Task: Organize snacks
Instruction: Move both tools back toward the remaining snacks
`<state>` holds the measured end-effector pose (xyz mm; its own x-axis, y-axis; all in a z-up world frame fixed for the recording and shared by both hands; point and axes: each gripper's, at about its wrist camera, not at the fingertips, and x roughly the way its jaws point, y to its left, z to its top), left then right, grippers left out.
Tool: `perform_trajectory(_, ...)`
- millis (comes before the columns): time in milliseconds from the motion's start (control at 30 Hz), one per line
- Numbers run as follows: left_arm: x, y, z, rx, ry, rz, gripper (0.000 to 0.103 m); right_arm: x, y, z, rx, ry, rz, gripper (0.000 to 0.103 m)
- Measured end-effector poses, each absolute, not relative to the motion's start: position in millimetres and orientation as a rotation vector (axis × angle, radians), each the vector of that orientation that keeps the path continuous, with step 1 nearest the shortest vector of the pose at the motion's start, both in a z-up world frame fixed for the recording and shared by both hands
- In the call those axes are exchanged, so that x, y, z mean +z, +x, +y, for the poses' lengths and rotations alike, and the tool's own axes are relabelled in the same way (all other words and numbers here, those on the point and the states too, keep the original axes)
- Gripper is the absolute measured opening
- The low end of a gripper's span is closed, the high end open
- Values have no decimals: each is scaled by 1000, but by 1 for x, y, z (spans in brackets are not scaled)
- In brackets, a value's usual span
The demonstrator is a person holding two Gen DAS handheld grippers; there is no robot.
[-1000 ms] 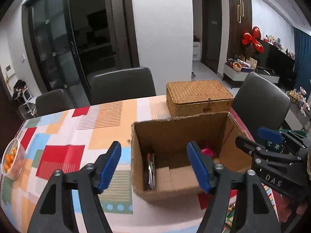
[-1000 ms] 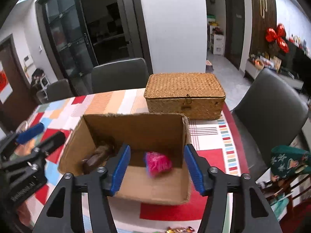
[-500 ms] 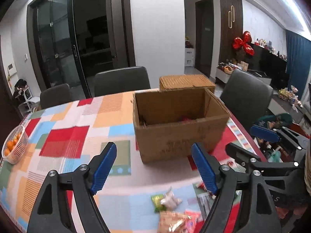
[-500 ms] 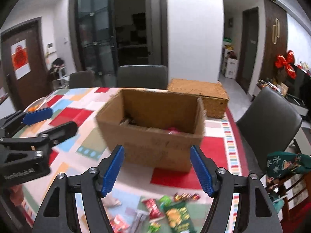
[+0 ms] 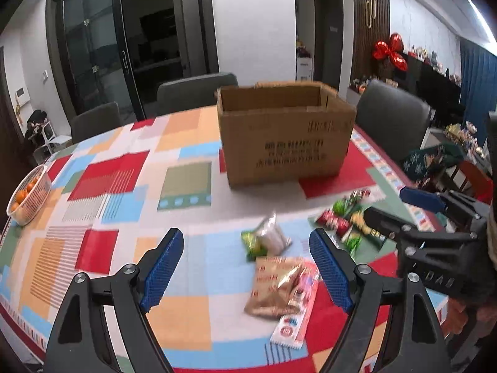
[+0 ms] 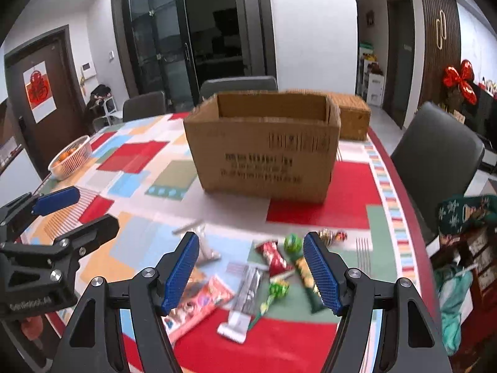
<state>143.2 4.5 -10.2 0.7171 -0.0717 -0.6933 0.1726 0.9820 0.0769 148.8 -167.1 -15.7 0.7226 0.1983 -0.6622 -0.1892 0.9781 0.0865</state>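
L claw [image 5: 247, 269]: jaws spread wide, nothing gripped. It hangs above the tablecloth [image 5: 183, 320]; tan foil pack [image 5: 278, 286] sits just under & inside your R-hand pad, w/ the pink-white strip pack [image 5: 296, 314] touching it below.
R claw [image 6: 251, 269]: also wide apart, empty. Grey foil bar [image 6: 248, 286] lies between the pads; red pack [image 6: 275, 256] & green-yellow stick [image 6: 307, 279] just ahead toward the R pad.
Snack pile: loose on cloth, right under both claws, wrappers overlapping.
Box [image 6: 264, 152]: cardboard, open top, straight ahead beyond the pile, well apart from the tips.
Step, my read: picking next snacks to box.
Do it well: pick one pack per claw. Drop tips till pads straddle a single wrapper, not two. Foil is thin & slippery, so pinch across the narrow width near the middle, not the crimped end.
Spacing: the claws are close side by side; keep L on tan pack, R on grey bar so they don't clash.
Risk: dragging neighbours off the near table edge.
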Motion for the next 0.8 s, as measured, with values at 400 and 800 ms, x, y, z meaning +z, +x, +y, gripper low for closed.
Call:
perform_trajectory(400,-74,141,11,-160,140,893,83,-72,143,-164,216,2,872,70)
perform_trajectory(800,-102,164,8,-233,133,946,76,-109,169,-159,255,49,973,59)
